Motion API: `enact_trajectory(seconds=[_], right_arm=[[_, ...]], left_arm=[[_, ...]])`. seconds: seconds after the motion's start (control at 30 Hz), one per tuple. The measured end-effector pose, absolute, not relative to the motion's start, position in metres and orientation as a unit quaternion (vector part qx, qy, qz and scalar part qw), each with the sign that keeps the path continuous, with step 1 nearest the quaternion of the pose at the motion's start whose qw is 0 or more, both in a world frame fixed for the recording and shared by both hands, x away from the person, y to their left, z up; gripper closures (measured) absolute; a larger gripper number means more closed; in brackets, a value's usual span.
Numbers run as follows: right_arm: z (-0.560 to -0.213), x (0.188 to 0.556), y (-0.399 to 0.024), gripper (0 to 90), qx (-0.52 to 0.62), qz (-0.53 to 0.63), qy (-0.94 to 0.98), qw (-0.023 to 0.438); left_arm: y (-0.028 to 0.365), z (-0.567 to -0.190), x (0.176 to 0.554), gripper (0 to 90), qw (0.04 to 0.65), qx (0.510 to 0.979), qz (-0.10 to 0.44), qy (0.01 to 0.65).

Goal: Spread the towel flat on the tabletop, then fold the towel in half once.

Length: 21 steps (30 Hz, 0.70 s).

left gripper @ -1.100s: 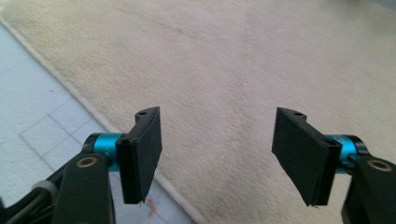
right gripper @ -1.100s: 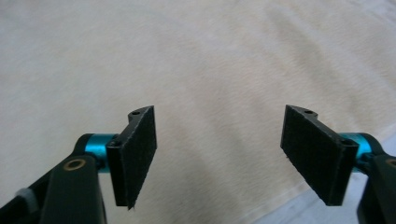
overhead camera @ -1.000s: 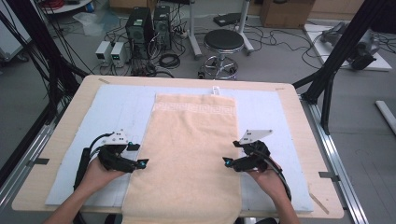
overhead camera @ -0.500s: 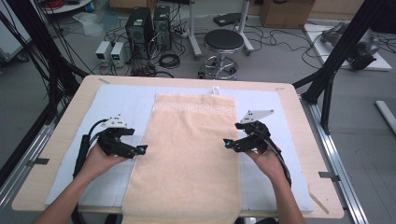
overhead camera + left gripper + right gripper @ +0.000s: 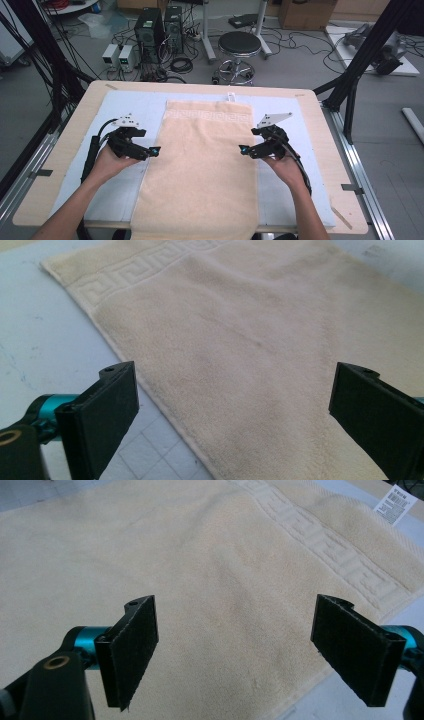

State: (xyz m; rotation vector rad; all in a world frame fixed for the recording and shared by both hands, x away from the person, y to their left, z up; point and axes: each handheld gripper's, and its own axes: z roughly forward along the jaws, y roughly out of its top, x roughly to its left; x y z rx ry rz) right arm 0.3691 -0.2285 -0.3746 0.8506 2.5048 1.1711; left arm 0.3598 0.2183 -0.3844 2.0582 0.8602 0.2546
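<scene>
A beige towel point(image 5: 202, 160) with a key-pattern band at its far end lies flat along the table, its near end hanging over the front edge. My left gripper point(image 5: 152, 151) hovers at the towel's left edge, pointing inward. Its jaws have just been opening and stand open with nothing between them; below them are the towel point(image 5: 260, 340) and its hem. My right gripper point(image 5: 245, 150) mirrors it at the right edge. Its jaws have also just been opening and are open and empty over the towel point(image 5: 200, 555). In their own views the left gripper point(image 5: 235, 390) and right gripper point(image 5: 234, 625) touch nothing.
A pale blue mat point(image 5: 125, 115) covers the wooden table point(image 5: 60, 165) under the towel. A white label point(image 5: 400, 499) sticks out at the towel's far end. Behind the table stand a stool point(image 5: 240, 45), computer boxes and cables; black frame posts flank both sides.
Both hands have moved away from the person along the towel's side edges and risen a little. Both pairs of jaws stand wider than before.
</scene>
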Motion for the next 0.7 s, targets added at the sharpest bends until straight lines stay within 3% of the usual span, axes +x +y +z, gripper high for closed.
enact_trajectory(seconds=[0.47,0.7], right_arm=[[-0.356,0.405,-0.234,18.8,0.307,0.399,0.854,0.129],[-0.383,0.428,-0.234,19.6,0.331,0.381,0.854,0.128]], left_arm=[[0.211,-0.377,0.399,6.9,0.43,0.822,0.1,0.359],[0.207,-0.396,0.415,8.9,0.453,0.809,0.127,0.353]])
